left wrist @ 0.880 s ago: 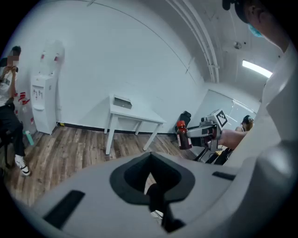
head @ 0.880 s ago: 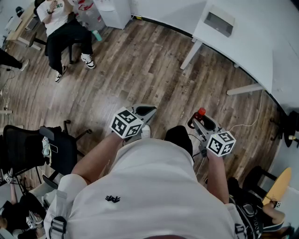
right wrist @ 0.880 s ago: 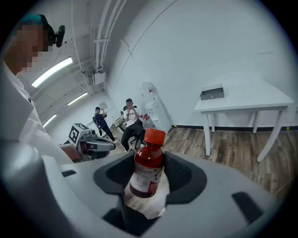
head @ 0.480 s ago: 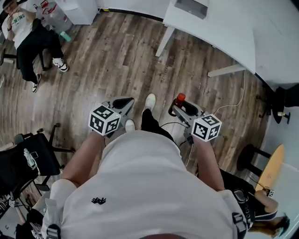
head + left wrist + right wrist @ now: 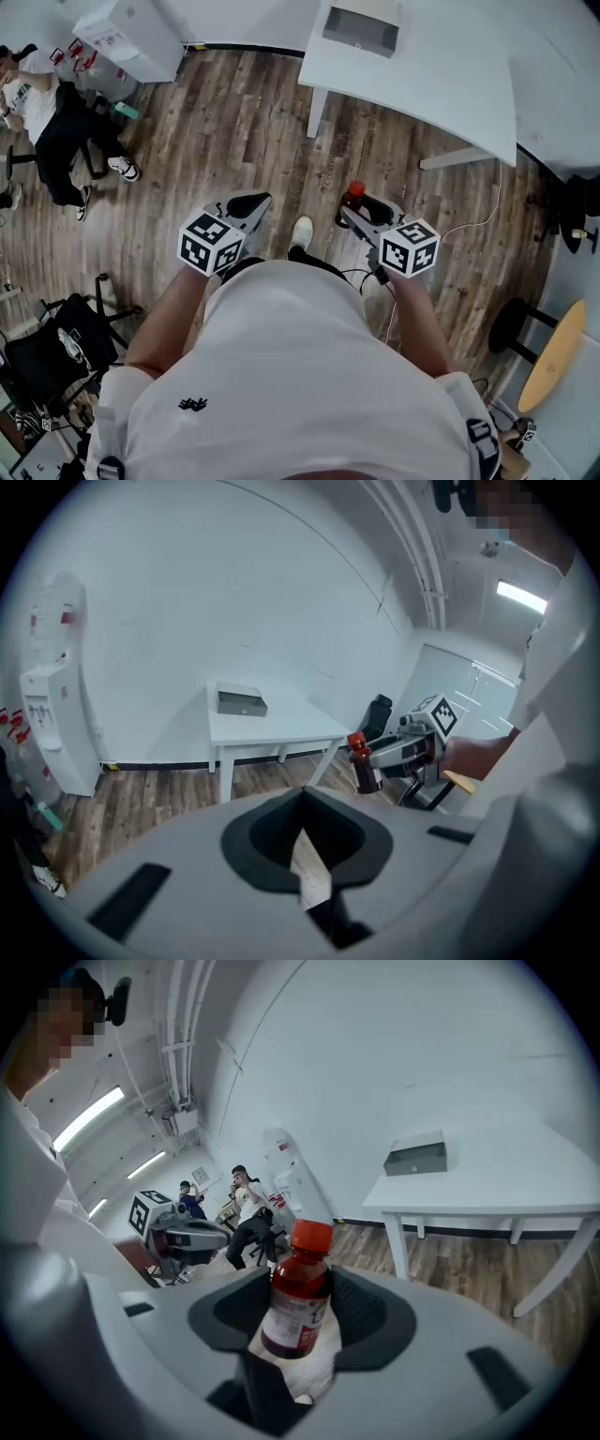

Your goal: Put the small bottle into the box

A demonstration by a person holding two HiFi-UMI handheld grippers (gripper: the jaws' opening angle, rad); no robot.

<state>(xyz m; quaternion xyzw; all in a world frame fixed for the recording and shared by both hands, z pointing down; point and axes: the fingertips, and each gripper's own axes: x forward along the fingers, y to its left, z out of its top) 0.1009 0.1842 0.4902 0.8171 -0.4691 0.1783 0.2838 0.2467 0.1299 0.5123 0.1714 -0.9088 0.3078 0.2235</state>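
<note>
Gripping the small bottle [image 5: 298, 1288], right fingers [image 5: 375, 1314] show its label [image 5: 295, 1321], unseen overhead; left fingers [image 5: 258, 841] meet, empty.

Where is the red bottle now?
The small bottle is clamped in the jaws of the right gripper, above the floor right of the head view's centre, short of the white table carrying the box.

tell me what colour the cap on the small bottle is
Orange-red. The cap of the small bottle shows best in the right gripper view.
</note>
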